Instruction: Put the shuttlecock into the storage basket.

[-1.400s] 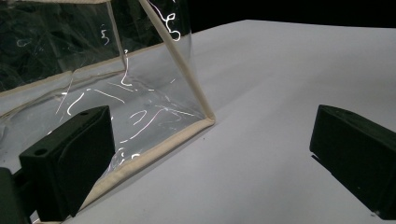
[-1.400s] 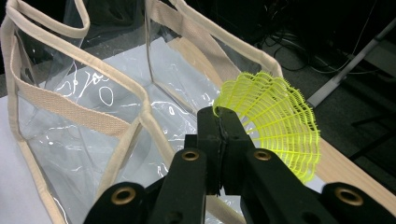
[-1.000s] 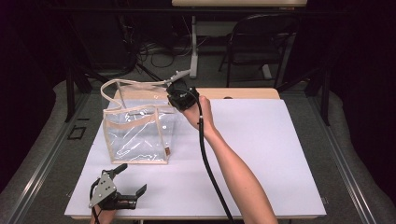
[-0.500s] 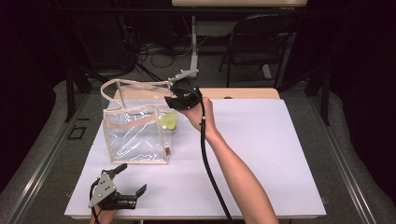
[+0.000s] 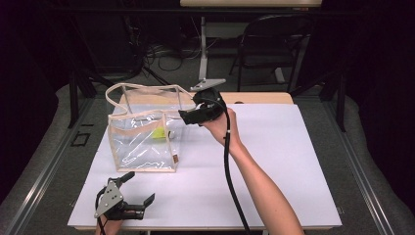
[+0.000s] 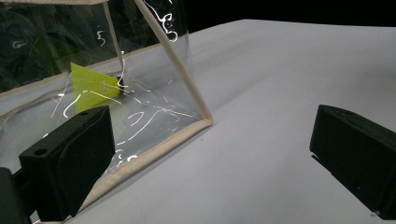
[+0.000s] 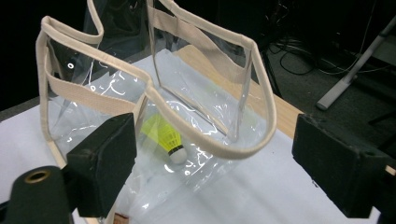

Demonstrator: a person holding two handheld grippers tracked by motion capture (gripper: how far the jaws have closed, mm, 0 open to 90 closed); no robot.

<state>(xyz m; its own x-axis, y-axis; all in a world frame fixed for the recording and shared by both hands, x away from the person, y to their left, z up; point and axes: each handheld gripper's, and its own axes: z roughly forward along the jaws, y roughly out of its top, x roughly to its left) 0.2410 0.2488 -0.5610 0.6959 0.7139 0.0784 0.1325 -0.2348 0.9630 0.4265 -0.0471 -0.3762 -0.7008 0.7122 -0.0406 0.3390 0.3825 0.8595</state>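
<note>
Clear plastic bag [image 5: 144,139] with cream trim is standing upright on the white table [image 5: 293,161] in the high view, mouth open to the top. Yellow shuttlecock [image 5: 158,132] is lying inside it, on the bottom. Right gripper [image 5: 188,116] is hovering at the bag's rim, jaws apart and holding nothing; the right hand [image 5: 220,122] is raised off the table with the forearm reaching in from the near edge. Left gripper [image 5: 139,190] is resting low at the near left of the table, jaws spread and empty, just in front of the bag.

Left gripper view: bag corner [image 6: 205,122] is sitting just beyond the left jaw, the shuttlecock [image 6: 91,86] showing yellow through the wall. Risk, as a judgement: a nudge from this jaw could be sliding or tipping the light bag.

Right gripper view: cream handle loop [image 7: 219,149] is hanging between the open jaws, with the shuttlecock [image 7: 168,137] below it on the bag floor. Risk, as a judgement: a jaw could be snagging this loop on the way out, dragging the bag over and spilling the shuttlecock.
</note>
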